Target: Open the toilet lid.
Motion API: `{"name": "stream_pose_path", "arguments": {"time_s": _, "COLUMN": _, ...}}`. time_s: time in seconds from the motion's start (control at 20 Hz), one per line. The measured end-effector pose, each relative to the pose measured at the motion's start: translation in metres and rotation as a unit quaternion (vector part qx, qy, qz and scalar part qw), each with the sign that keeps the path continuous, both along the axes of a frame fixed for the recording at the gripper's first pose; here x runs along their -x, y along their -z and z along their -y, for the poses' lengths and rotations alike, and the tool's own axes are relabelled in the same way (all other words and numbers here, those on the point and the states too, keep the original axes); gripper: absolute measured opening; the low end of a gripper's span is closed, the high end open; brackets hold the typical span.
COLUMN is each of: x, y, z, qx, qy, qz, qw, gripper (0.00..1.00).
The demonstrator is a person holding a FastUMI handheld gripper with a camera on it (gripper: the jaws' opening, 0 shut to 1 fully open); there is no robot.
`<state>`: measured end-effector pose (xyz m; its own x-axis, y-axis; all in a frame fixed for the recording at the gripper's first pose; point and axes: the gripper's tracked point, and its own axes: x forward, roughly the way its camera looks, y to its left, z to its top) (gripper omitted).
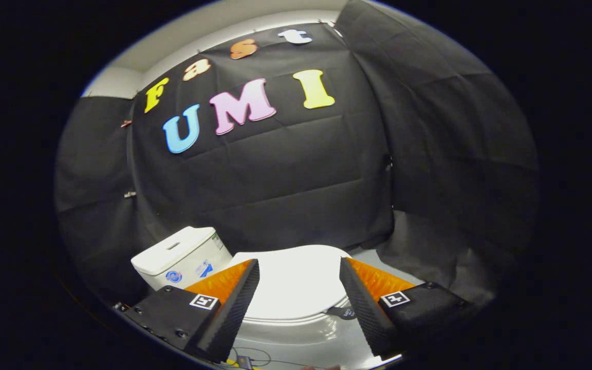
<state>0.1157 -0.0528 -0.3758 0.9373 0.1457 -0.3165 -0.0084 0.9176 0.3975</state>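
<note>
A white toilet stands below and just ahead of my fingers. Its lid point(296, 280) lies flat and closed over the bowl point(296, 336). The white tank point(180, 254) rises behind the lid, beyond my left finger. My gripper point(298, 270) is open, its two black ribbed fingers point(234, 303) spread wide with orange backing. The lid shows in the gap between them, and neither finger touches it. The fingers hover above the lid's front half.
Black cloth walls close in behind the tank and on the right side. A strip of grey floor point(373, 257) shows to the right of the toilet. A thin cable point(255, 354) lies on the floor near the bowl's base.
</note>
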Motion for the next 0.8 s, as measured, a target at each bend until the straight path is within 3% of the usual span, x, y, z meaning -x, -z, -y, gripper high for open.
{"name": "stream_pose_path", "arguments": {"time_s": 0.25, "x": -0.019, "y": 0.076, "z": 0.031, "qx": -0.103, "qy": 0.039, "qz": -0.096, "qw": 0.989, "gripper": 0.99}}
{"name": "stream_pose_path", "arguments": {"time_s": 0.45, "x": -0.026, "y": 0.135, "z": 0.047, "qx": -0.194, "qy": 0.062, "qz": -0.182, "qw": 0.962, "gripper": 0.99}}
{"name": "stream_pose_path", "arguments": {"time_s": 0.8, "x": -0.021, "y": 0.216, "z": 0.052, "qx": -0.274, "qy": 0.084, "qz": -0.273, "qw": 0.918, "gripper": 0.99}}
